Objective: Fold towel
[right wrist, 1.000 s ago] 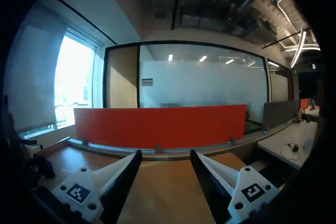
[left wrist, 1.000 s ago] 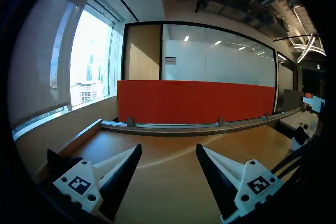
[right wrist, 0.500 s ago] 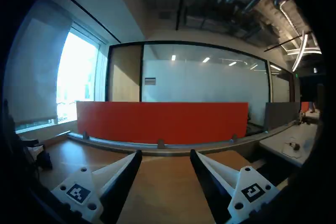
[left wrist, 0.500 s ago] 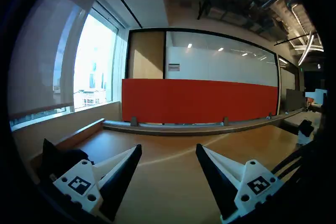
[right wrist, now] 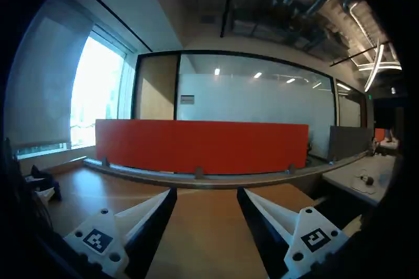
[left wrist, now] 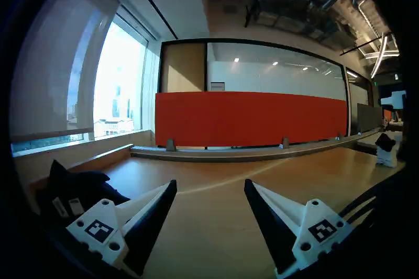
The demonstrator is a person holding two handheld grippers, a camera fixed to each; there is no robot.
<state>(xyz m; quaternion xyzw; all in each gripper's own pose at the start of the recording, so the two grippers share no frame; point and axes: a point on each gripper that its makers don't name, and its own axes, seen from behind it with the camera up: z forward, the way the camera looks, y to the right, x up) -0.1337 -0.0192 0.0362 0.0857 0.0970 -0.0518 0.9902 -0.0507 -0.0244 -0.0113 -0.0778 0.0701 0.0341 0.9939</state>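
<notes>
Desk [left wrist: 314,174], one, wooden, left tool [left wrist: 209,181] spread apart, right tool [right wrist: 206,189] spread apart, one orange divider [left wrist: 251,119]

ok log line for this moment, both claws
left claw: open, empty | right claw: open, empty | both over wooden desk, facing orange divider | dark object on desk by window

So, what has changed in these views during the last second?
The left gripper and right gripper seem to have sunk a little toward the wooden desk. The red partition sits higher in each view, and more of the dark bundle on the desk shows. Both grippers stay open, holding nothing.
</notes>
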